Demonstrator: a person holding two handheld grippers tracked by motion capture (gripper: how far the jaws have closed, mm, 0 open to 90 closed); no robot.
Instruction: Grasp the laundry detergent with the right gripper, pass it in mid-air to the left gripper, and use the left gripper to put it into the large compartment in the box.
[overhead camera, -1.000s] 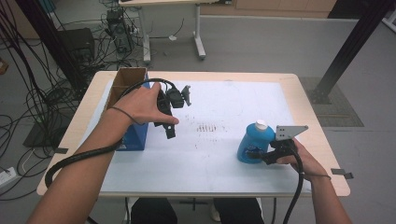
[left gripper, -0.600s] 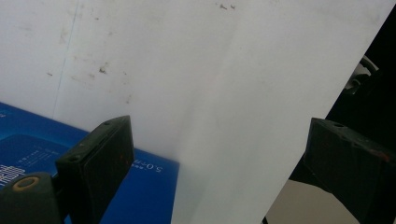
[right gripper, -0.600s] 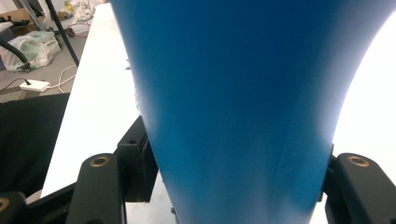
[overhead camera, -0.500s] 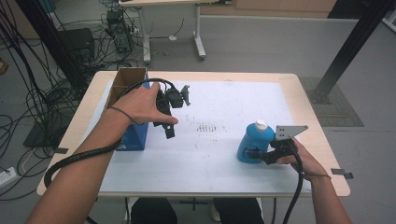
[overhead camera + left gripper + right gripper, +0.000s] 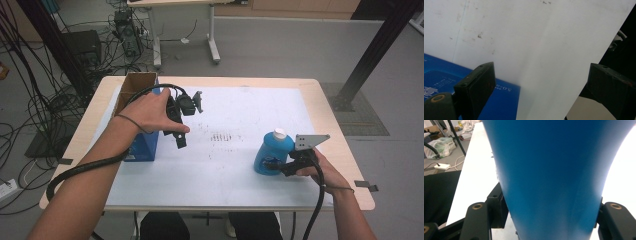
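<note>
Blue plastic is what matters on our right: the bottle point(image 5: 272, 152) stands upright on the white sheet of the tabletop point(image 5: 235, 170), its white cap point(image 5: 279, 133) on top, near the front right corner; our right tongs point(image 5: 274, 166) come at it level from the right and clamp its lower body, and in the right gripper view the blue wall point(image 5: 549, 177) sits pressed between the two black jaws, so we judge the grip firm; the bottle's long axis runs straight up, square to the jaws, so a lift should carry it without tipping, provided we keep the wrist level.

Our left tongs point(image 5: 179, 141) hang well apart from the bottle, over the left half of the sheet, pointing down; their jaws stand wide with nothing between them, and the left gripper view shows bare white sheet point(image 5: 529, 50) in the gap; just beside them lies the blue box point(image 5: 142, 150), its cardboard flaps point(image 5: 134, 86) open toward the far edge.

We judge the box the likely destination; it lies to the bottle's left across the sheet, nearer our free left hand point(image 5: 150, 110) than the right, so the carry runs leftward over open tabletop.
</note>
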